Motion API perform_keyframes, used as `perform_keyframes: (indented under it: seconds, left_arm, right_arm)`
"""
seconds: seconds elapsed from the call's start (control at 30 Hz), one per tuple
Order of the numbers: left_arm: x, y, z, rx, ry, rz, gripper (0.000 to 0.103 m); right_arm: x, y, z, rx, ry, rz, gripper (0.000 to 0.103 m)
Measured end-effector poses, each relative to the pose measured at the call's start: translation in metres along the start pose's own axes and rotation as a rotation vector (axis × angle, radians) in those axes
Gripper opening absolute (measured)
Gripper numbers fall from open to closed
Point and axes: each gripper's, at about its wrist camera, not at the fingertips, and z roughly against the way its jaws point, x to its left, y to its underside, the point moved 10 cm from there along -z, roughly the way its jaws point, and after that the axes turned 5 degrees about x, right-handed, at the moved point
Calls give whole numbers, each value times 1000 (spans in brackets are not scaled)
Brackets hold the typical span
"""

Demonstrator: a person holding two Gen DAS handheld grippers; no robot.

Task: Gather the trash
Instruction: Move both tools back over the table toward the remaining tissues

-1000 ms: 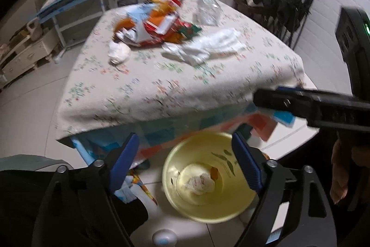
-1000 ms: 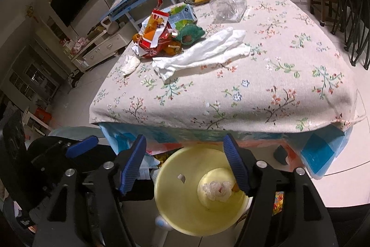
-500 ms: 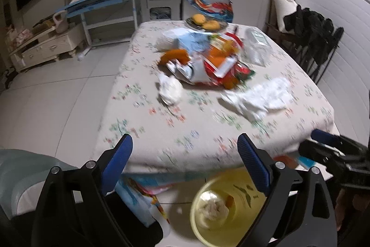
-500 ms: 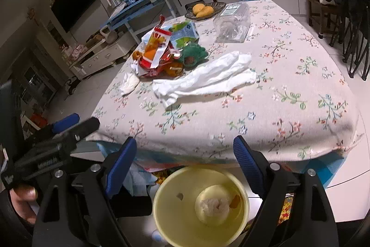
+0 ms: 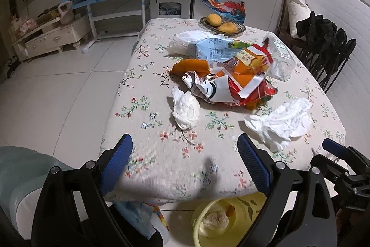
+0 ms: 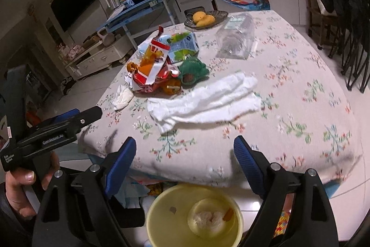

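Hovering at the near edge of the worktop (image 5: pixel 161 163), both grippers are spread wide and empty: left gripper (image 5: pixel 185 156), right gripper (image 6: pixel 185 154). Task looks early. Yellow bin (image 6: pixel 161 212) sits on the floor below that near edge and holds only one crumpled tissue wad (image 6: pixel 208 218) plus a small orange scrap. Left to collect, taking the snack wrapper pile (image 5: pixel 233 80) as landmark: small white wad (image 5: pixel 186 109) just in front-left of it, large white tissue (image 6: pixel 203 101) in front-right, clear plastic bag (image 6: pixel 235 41) behind-right, blue-green carton (image 6: pixel 182 45) touching its back. Fruit plate (image 6: pixel 205 17) beyond the pile is probably not trash.

Versus a second ago: both views have lifted from the bin toward the tabletop; left gripper now faces the small wad. Trash positions unchanged.
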Motion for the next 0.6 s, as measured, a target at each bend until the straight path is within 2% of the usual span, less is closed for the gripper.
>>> perform_keyframes:
  seconds: [0.33,0.6]
  left_arm:
    - [3,-23,-34,29,-21,12,89]
    - [-1,-31,-57,54,-60,-14,89]
  right_arm:
    - [0,-25,-29,22,46,64,84]
    - [0,-27,-60,89,86,113,84]
